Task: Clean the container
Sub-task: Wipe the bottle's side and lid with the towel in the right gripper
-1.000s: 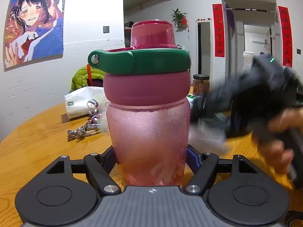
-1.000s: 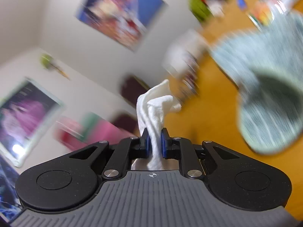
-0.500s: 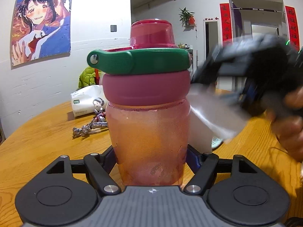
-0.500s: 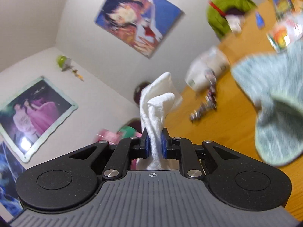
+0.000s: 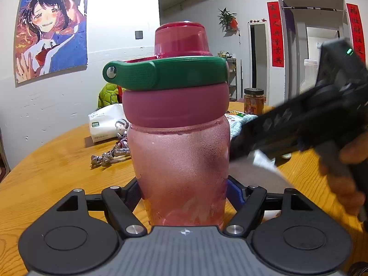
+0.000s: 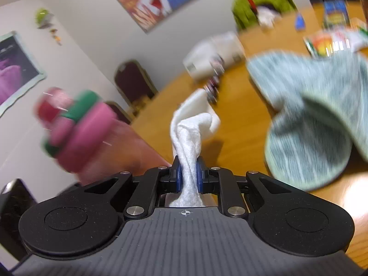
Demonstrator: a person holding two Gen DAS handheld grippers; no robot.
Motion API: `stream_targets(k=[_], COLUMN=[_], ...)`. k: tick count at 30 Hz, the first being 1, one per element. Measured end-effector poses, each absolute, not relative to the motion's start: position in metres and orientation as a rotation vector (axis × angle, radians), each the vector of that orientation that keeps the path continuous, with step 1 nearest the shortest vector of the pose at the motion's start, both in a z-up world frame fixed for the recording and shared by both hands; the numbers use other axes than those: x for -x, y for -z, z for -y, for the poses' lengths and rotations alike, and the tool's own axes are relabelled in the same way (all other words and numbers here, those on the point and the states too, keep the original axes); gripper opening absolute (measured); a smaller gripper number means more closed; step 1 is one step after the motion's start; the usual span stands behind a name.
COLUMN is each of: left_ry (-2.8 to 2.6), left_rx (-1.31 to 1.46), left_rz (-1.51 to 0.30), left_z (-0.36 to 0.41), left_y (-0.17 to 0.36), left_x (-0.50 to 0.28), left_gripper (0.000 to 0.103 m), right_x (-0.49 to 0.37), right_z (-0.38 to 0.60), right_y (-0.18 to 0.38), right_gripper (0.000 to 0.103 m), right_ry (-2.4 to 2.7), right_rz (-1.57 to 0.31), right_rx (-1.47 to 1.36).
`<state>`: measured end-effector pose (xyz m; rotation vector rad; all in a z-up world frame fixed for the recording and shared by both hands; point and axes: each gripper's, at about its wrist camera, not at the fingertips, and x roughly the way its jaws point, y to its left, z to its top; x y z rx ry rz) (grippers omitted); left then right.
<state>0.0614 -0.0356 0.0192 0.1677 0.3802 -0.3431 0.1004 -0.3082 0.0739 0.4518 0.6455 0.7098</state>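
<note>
A pink translucent bottle [image 5: 179, 161] with a maroon lid and a green carry loop stands upright on the wooden table [image 5: 46, 179]. My left gripper [image 5: 184, 191] is shut on its lower body, blue pads on both sides, and the jaws are easing open. My right gripper [image 6: 188, 174] is shut on a crumpled white cloth [image 6: 193, 128] that sticks up between its pads. In the left wrist view the right gripper [image 5: 299, 124] is just right of the bottle, its cloth [image 5: 262, 161] close to the bottle's side. The right wrist view shows the bottle [image 6: 85, 128] blurred at left.
A tissue pack [image 5: 105, 124] and a small toy figure [image 5: 110, 156] lie behind the bottle on the left. A glass jar [image 5: 253, 101] and snack packets sit at the back right. A pale blue knit hat [image 6: 310, 119] lies on the right. A person's hand [image 5: 345, 177] holds the right gripper.
The right gripper with its cloth has swung and rolled beside the bottle, ending lower against its right side. The bottle has stayed in the left gripper, in place.
</note>
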Motion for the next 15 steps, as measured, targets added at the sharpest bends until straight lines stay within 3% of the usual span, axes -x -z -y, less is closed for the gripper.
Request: stream_targets(k=[4,11,13,15], left_ry=[0.321,0.311,0.326,0.326], left_rx=[-0.165,-0.151,-0.143,-0.119], left_rz=[-0.382,-0.385,-0.392,-0.403], left_z=[0.035,0.025,0.023,0.02], left_y=[-0.019,-0.019,-0.019,-0.021], left_x=[-0.06,-0.065,-0.068,-0.069], left_gripper=[0.073,0.073,0.073,0.073], right_x=[-0.094,-0.1,-0.103,-0.101], right_z=[0.321,0.312,0.308,0.305], right_y=[-0.084,-0.074,-0.066,-0.062], right_gripper=[0.02,0.022,0.025,0.038], right_ry=[-0.706,-0.618,-0.597,-0.58], right_rz=[-0.59,-0.675,-0.708,-0.718], right_rx=[-0.428,-0.254,-0.198,-0.142])
